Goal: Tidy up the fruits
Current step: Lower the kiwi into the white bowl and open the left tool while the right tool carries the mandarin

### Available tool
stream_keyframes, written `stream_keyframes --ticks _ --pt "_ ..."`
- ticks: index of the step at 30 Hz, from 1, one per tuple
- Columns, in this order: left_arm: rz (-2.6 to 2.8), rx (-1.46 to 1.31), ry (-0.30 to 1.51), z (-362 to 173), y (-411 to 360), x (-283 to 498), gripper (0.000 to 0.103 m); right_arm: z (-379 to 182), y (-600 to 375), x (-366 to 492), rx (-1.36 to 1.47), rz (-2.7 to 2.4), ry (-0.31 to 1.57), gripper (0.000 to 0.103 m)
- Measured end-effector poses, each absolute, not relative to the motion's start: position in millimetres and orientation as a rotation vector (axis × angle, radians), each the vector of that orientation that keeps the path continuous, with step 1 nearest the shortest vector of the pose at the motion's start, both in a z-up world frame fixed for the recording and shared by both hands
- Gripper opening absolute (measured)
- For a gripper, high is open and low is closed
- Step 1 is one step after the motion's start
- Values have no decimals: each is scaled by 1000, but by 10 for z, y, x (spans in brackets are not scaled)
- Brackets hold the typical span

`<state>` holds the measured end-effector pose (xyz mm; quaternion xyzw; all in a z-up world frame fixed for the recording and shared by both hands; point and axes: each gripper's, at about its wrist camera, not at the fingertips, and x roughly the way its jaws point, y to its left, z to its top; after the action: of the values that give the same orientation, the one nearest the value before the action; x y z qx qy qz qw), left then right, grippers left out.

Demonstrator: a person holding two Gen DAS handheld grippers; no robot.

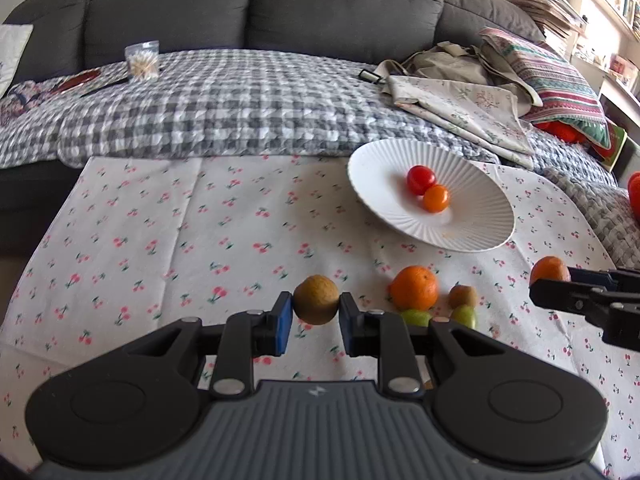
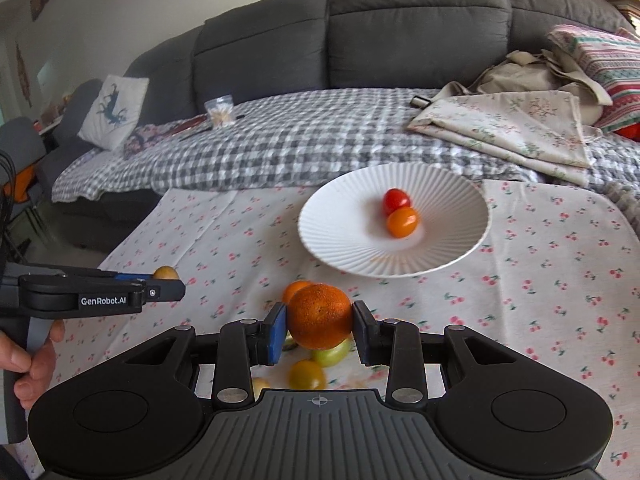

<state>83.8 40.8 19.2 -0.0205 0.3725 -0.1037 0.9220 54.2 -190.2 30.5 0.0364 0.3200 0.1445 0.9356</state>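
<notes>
My left gripper point(image 1: 316, 314) is shut on a round brown fruit point(image 1: 316, 299), held above the cherry-print cloth point(image 1: 200, 240). My right gripper point(image 2: 319, 330) is shut on an orange point(image 2: 319, 316), also lifted off the cloth. Beyond both stands a white ribbed plate point(image 1: 472, 224) point(image 2: 344, 232) holding a red tomato point(image 1: 421, 179) point(image 2: 396, 199) and an orange tomato point(image 1: 436, 198) point(image 2: 402, 222). On the cloth lie a second orange point(image 1: 414, 287) point(image 2: 295, 289), a small brown fruit point(image 1: 463, 296), green fruits point(image 1: 466, 316) point(image 2: 332, 354) and a yellow tomato point(image 2: 307, 374).
A grey sofa point(image 1: 260, 4) with a checked blanket point(image 1: 240, 104) runs behind the table. Folded floral cloths point(image 1: 460, 108) and a striped pillow point(image 1: 560, 84) lie at the right, a plastic bag point(image 1: 142, 59) at the left. A hand point(image 2: 36, 364) holds the left gripper's handle.
</notes>
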Motion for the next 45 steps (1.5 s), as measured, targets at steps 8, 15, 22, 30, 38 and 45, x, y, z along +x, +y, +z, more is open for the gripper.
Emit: stream_keyframes --ticks 8,15,22,30,38,45 --pt "-230 -5 748 223 187 941 23 348 -2115 606 105 262 641 33" --pt "-231 20 743 194 25 1149 23 341 -2289 722 128 228 638 33" --pt "-263 75 719 156 -236 1305 23 291 -2462 906 152 185 626 33" --pt "-306 120 679 111 -492 1511 23 247 -2479 1073 124 146 600 33" --pt "-337 164 672 -67 -649 1708 23 154 -2325 1315 88 160 592 33" --pt "-353 180 659 -157 -714 1785 23 58 -2234 1469 53 162 597 33"
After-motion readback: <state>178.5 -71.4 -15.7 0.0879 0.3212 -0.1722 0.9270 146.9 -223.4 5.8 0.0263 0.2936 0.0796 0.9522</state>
